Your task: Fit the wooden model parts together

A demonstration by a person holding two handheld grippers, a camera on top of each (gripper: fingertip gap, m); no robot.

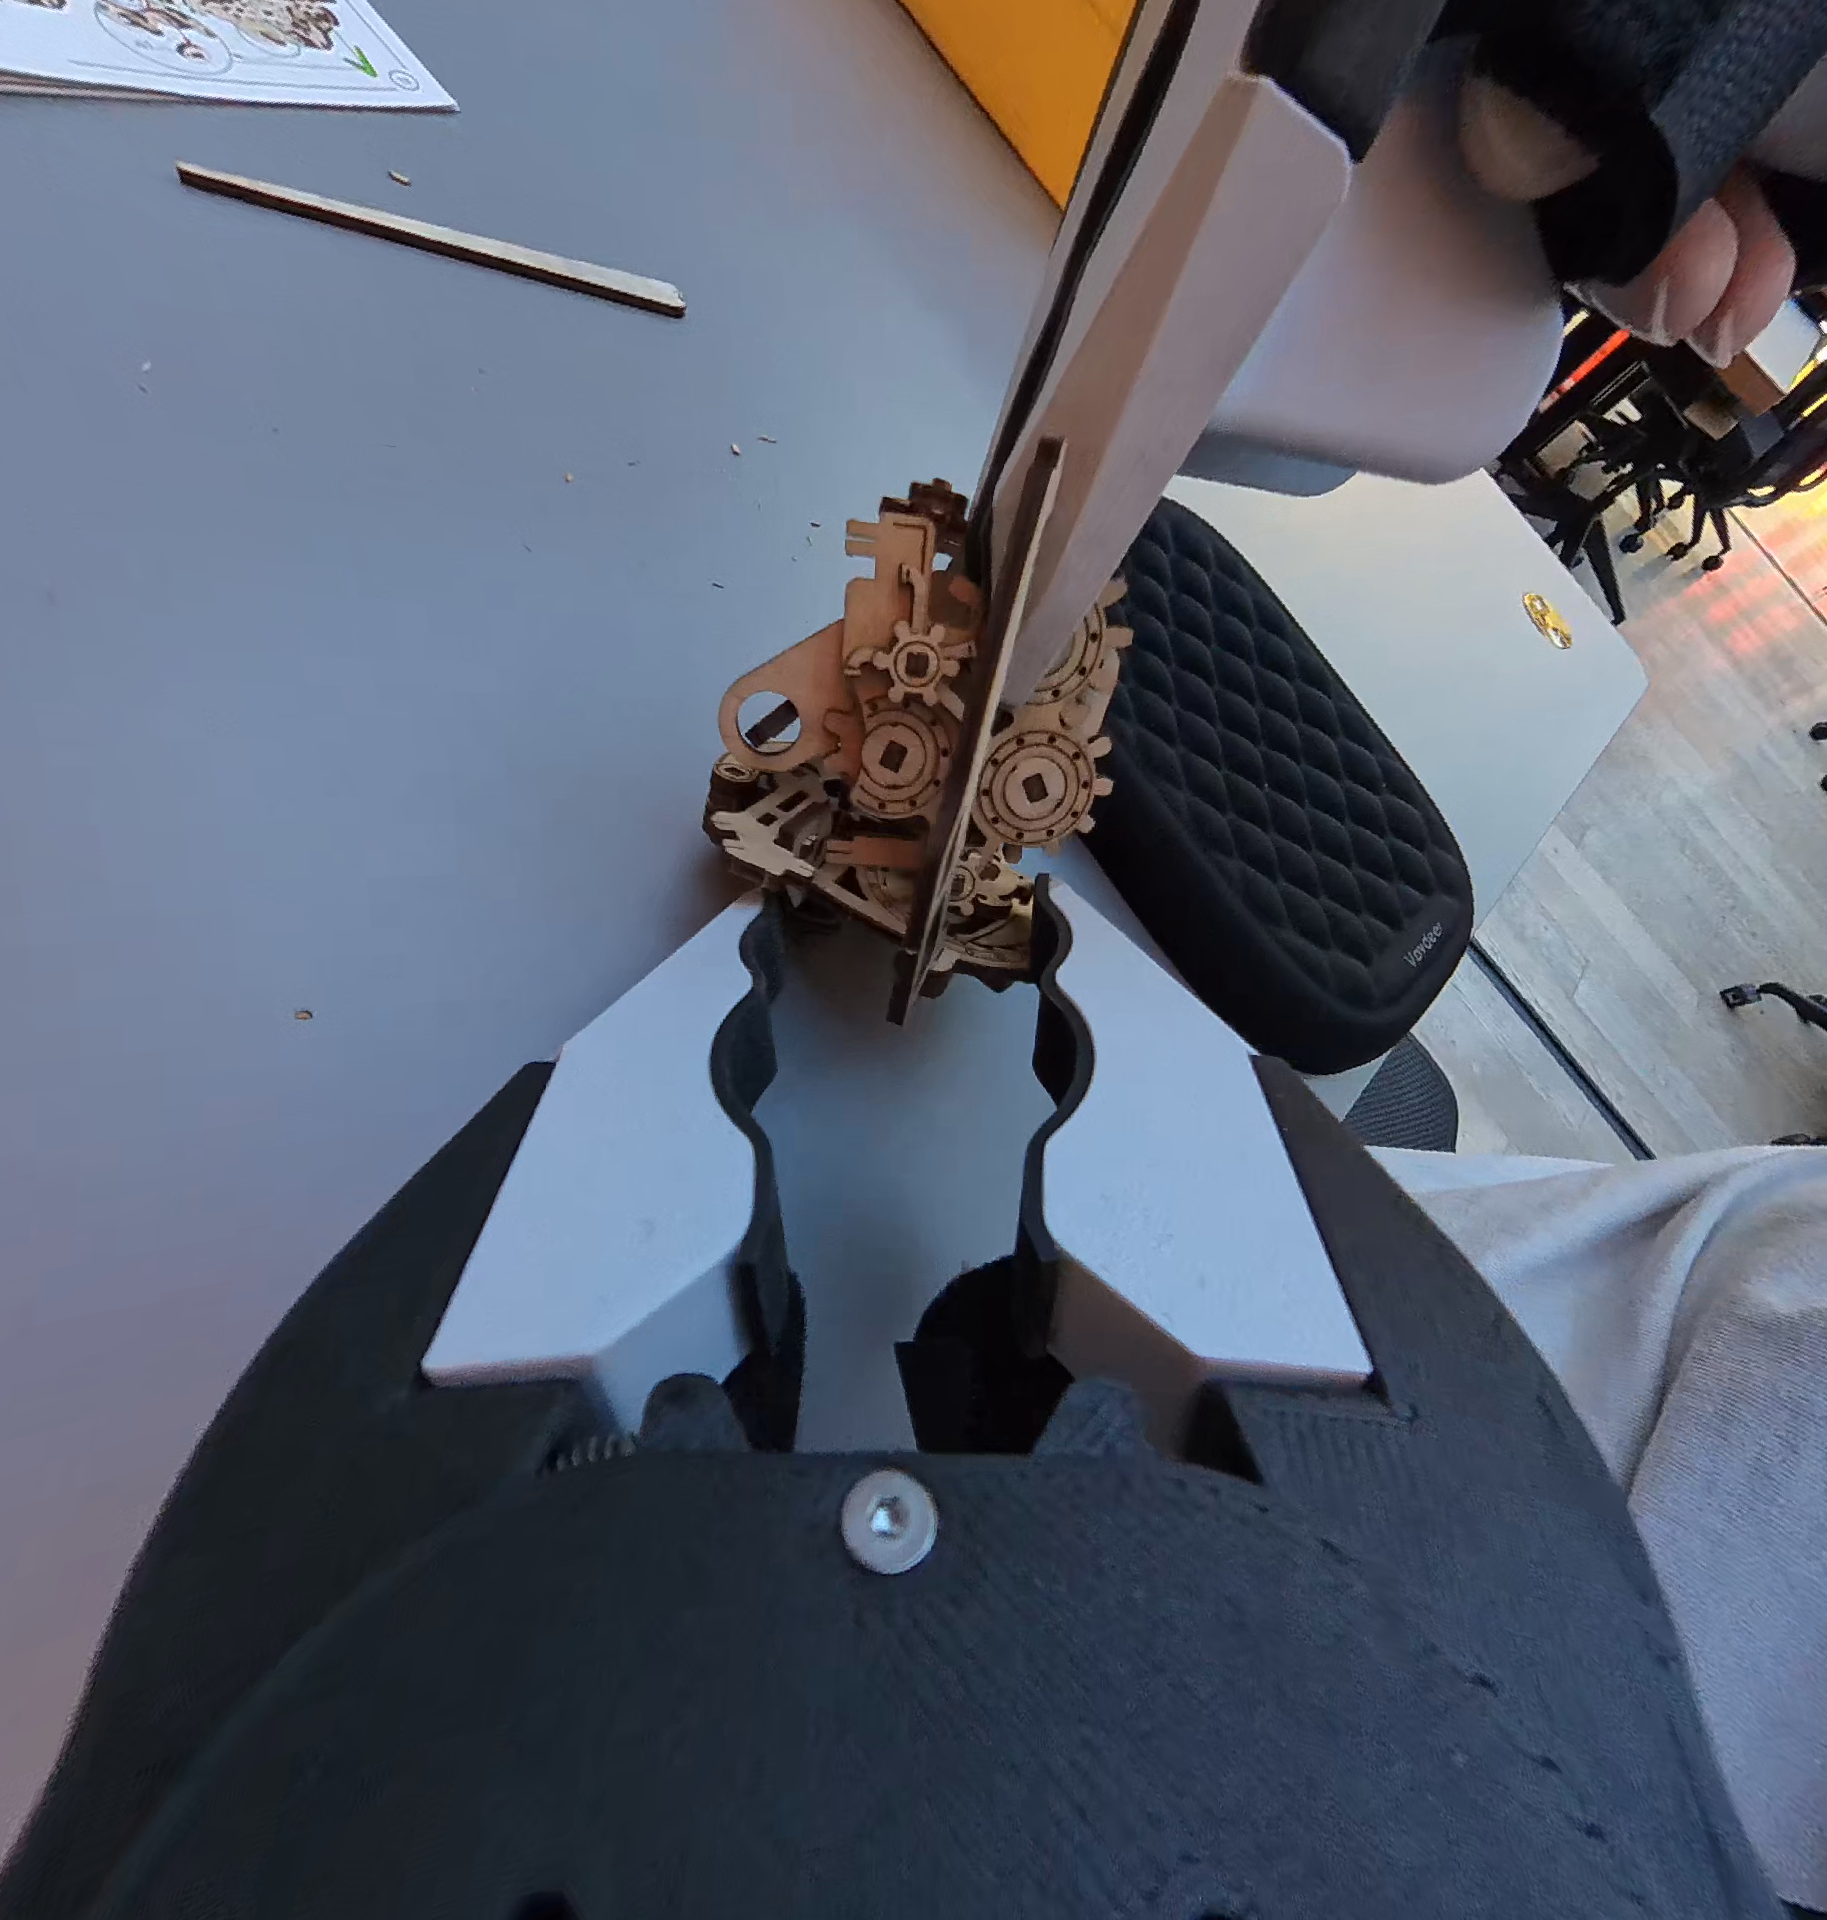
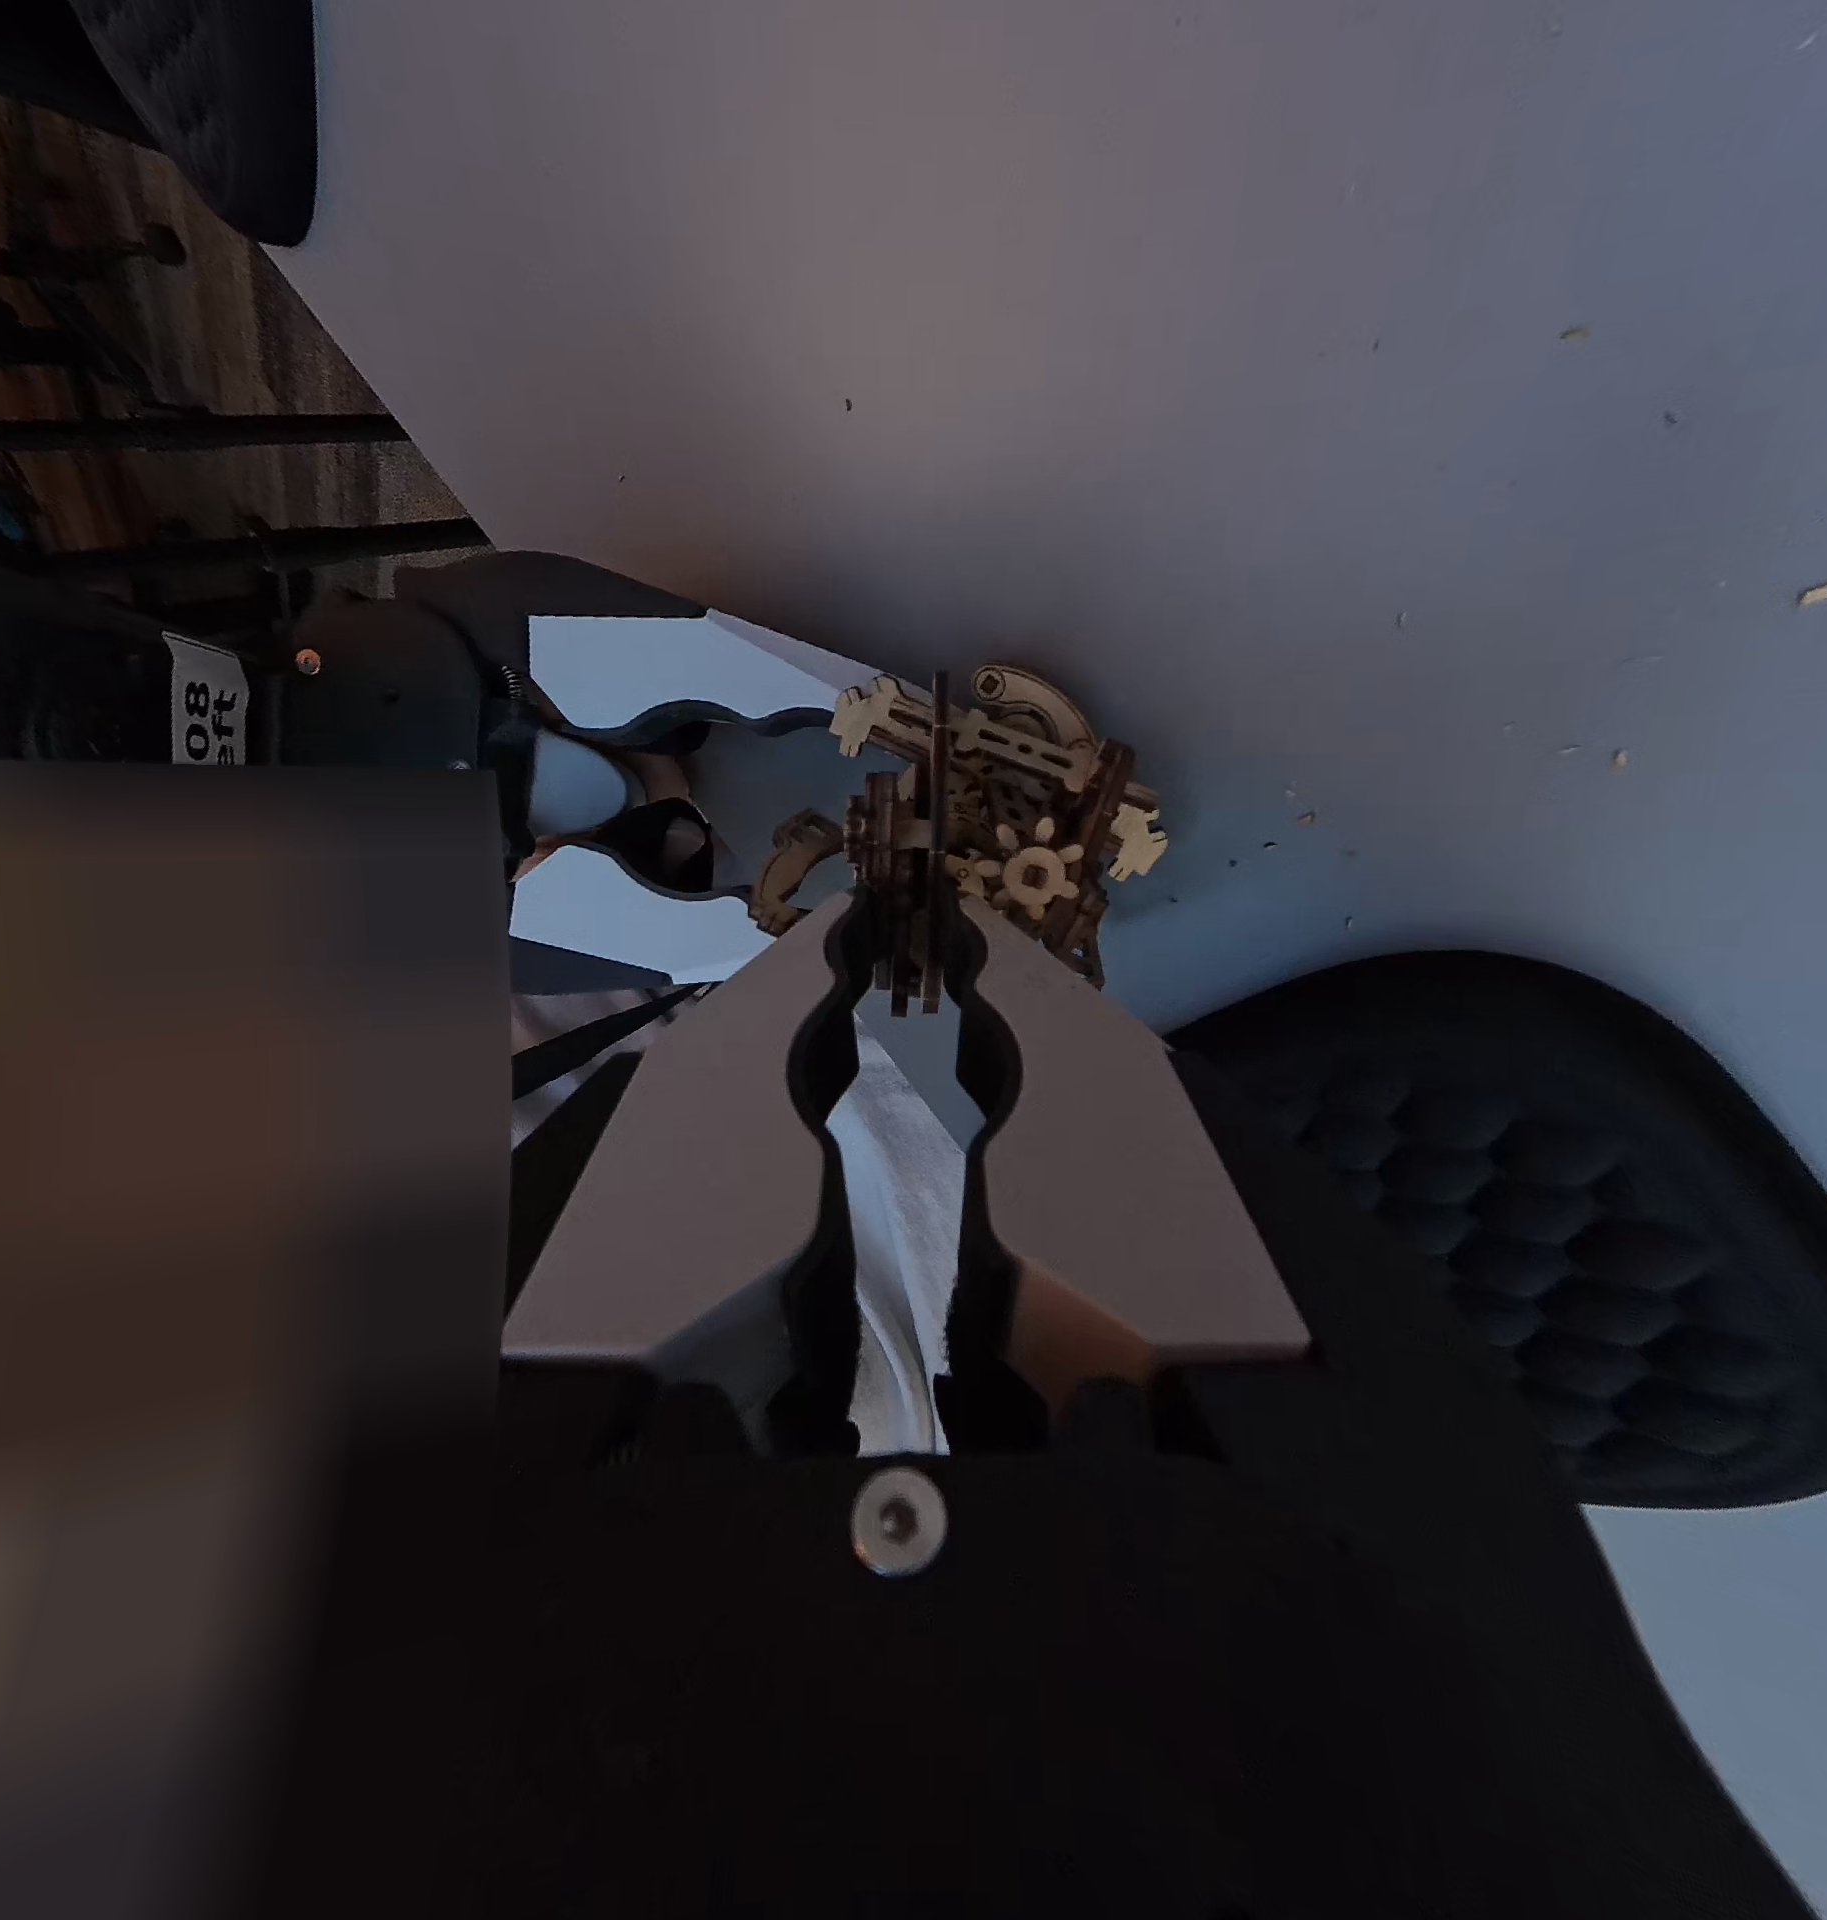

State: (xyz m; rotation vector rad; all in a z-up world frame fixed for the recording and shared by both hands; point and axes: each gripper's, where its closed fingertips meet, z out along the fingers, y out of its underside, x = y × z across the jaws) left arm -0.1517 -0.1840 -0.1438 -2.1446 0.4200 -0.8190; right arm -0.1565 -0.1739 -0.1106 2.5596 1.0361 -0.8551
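Note:
A small wooden model (image 1: pixel 888 748) made of gears and thin plates stands on the grey table (image 1: pixel 265 623). My right gripper (image 1: pixel 992 623) comes down from the upper right and is shut on the model's upright thin plates. In the right wrist view the right gripper (image 2: pixel 909 935) pinches those plates of the model (image 2: pixel 1002 821). My left gripper (image 1: pixel 898 914) is open, low over the table, its fingertips on either side of the model's near end. It also shows in the right wrist view (image 2: pixel 774 800), open at the model's left.
A black quilted pad (image 1: pixel 1273 790) lies right of the model at the table's edge, also in the right wrist view (image 2: pixel 1563 1226). A thin wooden strip (image 1: pixel 431 239) and an instruction sheet (image 1: pixel 213 52) lie at the far left. Wood crumbs dot the table. Tip to tip, the grippers are about 4 cm apart.

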